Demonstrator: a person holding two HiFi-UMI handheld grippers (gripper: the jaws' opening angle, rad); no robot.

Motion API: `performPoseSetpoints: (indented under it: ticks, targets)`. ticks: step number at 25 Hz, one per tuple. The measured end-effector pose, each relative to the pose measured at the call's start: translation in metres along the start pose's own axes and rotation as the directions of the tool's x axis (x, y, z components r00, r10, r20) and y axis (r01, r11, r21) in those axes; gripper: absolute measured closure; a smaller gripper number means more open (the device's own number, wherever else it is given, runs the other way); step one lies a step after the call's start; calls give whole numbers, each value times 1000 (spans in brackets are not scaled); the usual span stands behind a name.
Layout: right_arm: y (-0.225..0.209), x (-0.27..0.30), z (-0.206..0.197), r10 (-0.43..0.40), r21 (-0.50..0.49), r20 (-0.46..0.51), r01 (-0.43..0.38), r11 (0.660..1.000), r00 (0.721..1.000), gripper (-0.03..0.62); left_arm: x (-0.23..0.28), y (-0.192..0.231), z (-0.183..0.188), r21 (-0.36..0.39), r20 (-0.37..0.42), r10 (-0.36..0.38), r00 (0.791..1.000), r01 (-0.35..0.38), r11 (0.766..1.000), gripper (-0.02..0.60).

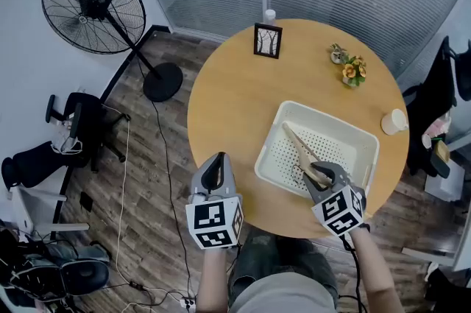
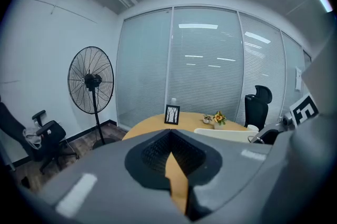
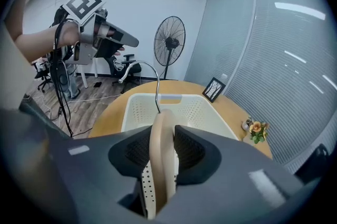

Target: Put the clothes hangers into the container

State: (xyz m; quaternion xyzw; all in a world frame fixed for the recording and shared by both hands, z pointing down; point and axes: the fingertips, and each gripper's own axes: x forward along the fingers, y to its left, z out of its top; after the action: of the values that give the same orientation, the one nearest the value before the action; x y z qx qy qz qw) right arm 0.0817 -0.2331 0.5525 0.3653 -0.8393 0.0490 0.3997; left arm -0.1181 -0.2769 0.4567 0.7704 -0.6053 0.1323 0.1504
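Observation:
A white perforated basket [image 1: 366, 143] sits on the round wooden table [image 1: 228, 98], at its near right. A wooden hanger [image 1: 300, 146] with a metal hook lies tilted inside the basket, and my right gripper [image 1: 319, 174] is shut on its near end. In the right gripper view the hanger [image 3: 161, 138] is clamped between the jaws, its hook [image 3: 152, 75] arching over the basket [image 3: 131, 108]. My left gripper [image 1: 215, 160] is shut on nothing at the table's near left edge. Its own view shows the jaws [image 2: 176, 167] pressed together.
On the table's far side are a framed picture [image 1: 268, 40], a small flower pot [image 1: 351, 69], a paper cup [image 1: 394, 121] and a white bottle [image 1: 270, 15]. A standing fan [image 1: 94, 6] and an office chair [image 1: 77, 129] are on the floor at left. A dark chair [image 1: 440, 92] is at right.

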Motion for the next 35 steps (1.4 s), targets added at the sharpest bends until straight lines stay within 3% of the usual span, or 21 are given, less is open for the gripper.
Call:
performPoseSetpoints:
  ticks: [5,12,24,31,35]
  targets:
    - [12,0,0,73,56,0,-73,996,997,438,-4,1,0,-3,3,1,1000,-1,1000,580]
    - [26,2,-3,143,63,-12,-142,988,990,410,-9,1,-1,-11,9,12,1000,-12,1000,581]
    - [51,12,-11,222,91,-30,-219,972,975,387,-21,8,-8,-31,6,44,999,-44,999,580]
    - [45,7,-2,211,162,32,-214,963,977,390,-27,10,-7,-37,14,53,999,-52,998,581]
    - [24,-8,9,134,201,87,-149,968,987,390,-27,6,0,-33,31,46,998,-45,998,581]
